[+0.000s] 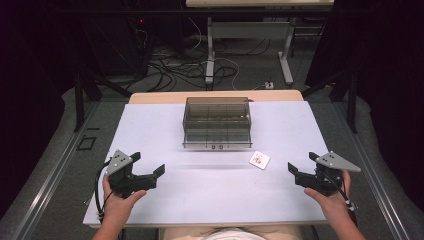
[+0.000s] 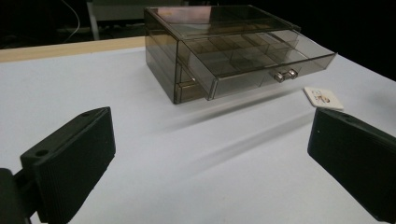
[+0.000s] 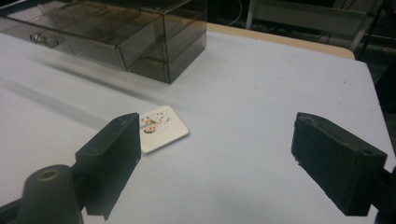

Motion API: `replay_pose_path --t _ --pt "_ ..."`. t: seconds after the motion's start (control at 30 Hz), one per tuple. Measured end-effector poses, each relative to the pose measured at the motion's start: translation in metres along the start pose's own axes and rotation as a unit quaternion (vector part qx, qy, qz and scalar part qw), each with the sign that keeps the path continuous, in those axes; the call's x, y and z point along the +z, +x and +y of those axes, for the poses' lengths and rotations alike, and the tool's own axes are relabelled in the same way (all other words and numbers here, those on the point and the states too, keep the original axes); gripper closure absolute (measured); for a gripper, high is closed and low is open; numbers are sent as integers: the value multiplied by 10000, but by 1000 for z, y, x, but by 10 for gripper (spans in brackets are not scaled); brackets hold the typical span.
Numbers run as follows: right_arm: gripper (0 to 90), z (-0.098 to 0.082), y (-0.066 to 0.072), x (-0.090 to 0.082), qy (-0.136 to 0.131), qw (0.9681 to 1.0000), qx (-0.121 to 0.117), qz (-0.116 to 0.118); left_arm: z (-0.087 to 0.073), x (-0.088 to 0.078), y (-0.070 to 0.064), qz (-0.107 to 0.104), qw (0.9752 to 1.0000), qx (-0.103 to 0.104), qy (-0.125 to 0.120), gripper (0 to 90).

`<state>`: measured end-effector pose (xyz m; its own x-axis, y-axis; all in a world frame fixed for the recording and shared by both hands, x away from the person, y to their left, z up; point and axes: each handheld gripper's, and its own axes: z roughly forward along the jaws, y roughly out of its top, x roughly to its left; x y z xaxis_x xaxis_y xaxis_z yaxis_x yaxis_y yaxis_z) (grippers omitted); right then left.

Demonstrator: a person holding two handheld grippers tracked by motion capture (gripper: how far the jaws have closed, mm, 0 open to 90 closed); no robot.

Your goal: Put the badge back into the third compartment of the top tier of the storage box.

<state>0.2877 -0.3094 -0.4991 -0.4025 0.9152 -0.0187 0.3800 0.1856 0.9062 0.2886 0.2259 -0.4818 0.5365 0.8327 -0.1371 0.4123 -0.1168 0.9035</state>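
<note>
**Ana:** Near the front edge of the white tabletop, what do you make out?

**Ben:** Two hand-held grippers. The left gripper sits toward the front-left corner, in a person's hand, with its jaws aimed inward and a little toward the far edge. The right gripper mirrors it near the front-right corner, also aimed inward.

**Ana:** Are the jaws spread or pressed together?

**Ben:** Spread on both. In the left gripper view the two black jaws stand wide apart with bare tabletop between them. In the right gripper view there is the same wide gap, and neither pair pinches anything.

**Ana:** What lies closest to them?

**Ben:** A small white card with a printed picture on it, lying flat on the tabletop, right of centre and closer to the right gripper. It is roughly square, turned so its corners point at the edges, diamond-wise. In the right gripper view the card lies just beyond the left-hand jaw, partly covered by it; I can't tell whether they touch.

**Ana:** And farther back?

**Ben:** A smoky transparent drawer box stands near the middle of the far edge. Its long axis runs parallel to that edge. One drawer is pulled out toward the person, with two small knobs on its front and its divided compartments visible. The card lies just off the front-right corner of that drawer, apart from it.
</note>
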Motion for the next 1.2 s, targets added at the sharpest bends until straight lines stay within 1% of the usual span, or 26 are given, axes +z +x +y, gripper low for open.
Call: replay_pose_path --t 0.03,0.07,0.1,0.13,0.17,0.3,0.33,0.37,0.4,0.43,0.5,0.53,0.57,0.6,0.67,0.7,0.73,0.77,0.8,0.87,0.97,1.03,1.1,1.13,1.17,1.2 --pt "157 0 0 1 49 10000 -51 20 0 0 0 1 10000 25 -1 12" --pt "158 1 -1 0 245 9996 -170 10 0 0 0 1 10000 25 -1 12" --pt "157 1 -1 3 172 9997 -189 -12 0 0 0 -18 10000 23 15 12" --pt "157 1 -1 4 221 9995 -205 -19 0 0 -1 -20 10000 48 31 15" --pt "157 1 -1 5 215 9996 -206 7 0 1 0 -14 9999 92 58 17" --pt "160 5 0 6 330 9986 -394 111 1 2 -2 -74 10000 41 0 33" --pt "161 6 0 6 367 9984 -387 169 2 3 -1 -68 10000 36 6 40" --pt "161 7 0 6 370 9982 -425 184 2 3 -2 -78 10000 -23 11 40" --pt "162 8 1 6 418 9978 -439 258 2 3 -2 -78 10000 -23 11 40" --pt "165 9 1 6 440 9977 -430 293 2 4 -2 -57 10000 -7 39 40" --pt "166 11 2 6 460 9971 -494 361 2 5 -2 -47 10000 -27 62 40" --pt "165 12 2 6 474 9968 -524 366 2 5 -3 -46 9999 -84 68 40" --pt "165 12 3 7 467 9967 -550 362 2 5 -3 -46 9999 -84 68 40" --pt "165 13 3 8 480 9964 -575 388 2 6 -2 33 9999 -67 92 40" --pt "165 14 3 10 505 9962 -585 409 2 7 -1 56 9999 -57 125 40" --pt "168 16 3 13 595 9956 -593 410 2 10 -1 125 9997 -60 203 40" --pt "174 17 3 15 676 9949 -611 438 2 12 -1 144 9996 -22 246 40" --pt "185 18 4 16 747 9944 -606 437 2 14 -1 153 9995 -28 289 40" --pt "188 19 5 19 794 9935 -672 451 2 15 -1 177 9992 -13 361 40" --pt "179 22 7 24 842 9921 -791 491 1 17 0 181 9991 -26 392 39" --pt "190 27 12 33 1008 9883 -1001 560 1 19 2 204 9989 -23 427 37" --pt "163 31 15 41 1096 9851 -1164 639 3 20 3 272 9985 39 464 36" --pt "170 35 18 48 1273 9791 -1373 789 3 22 3 315 9984 25 462 23" --pt "172 37 21 51 1289 9781 -1424 806 5 25 4 452 9977 93 500 6" --pt "169 40 22 54 1354 9763 -1460 852 6 27 5 559 9968 142 556 6" --pt "168 42 23 57 1358 9754 -1478 910 6 29 5 644 9961 139 592 6"
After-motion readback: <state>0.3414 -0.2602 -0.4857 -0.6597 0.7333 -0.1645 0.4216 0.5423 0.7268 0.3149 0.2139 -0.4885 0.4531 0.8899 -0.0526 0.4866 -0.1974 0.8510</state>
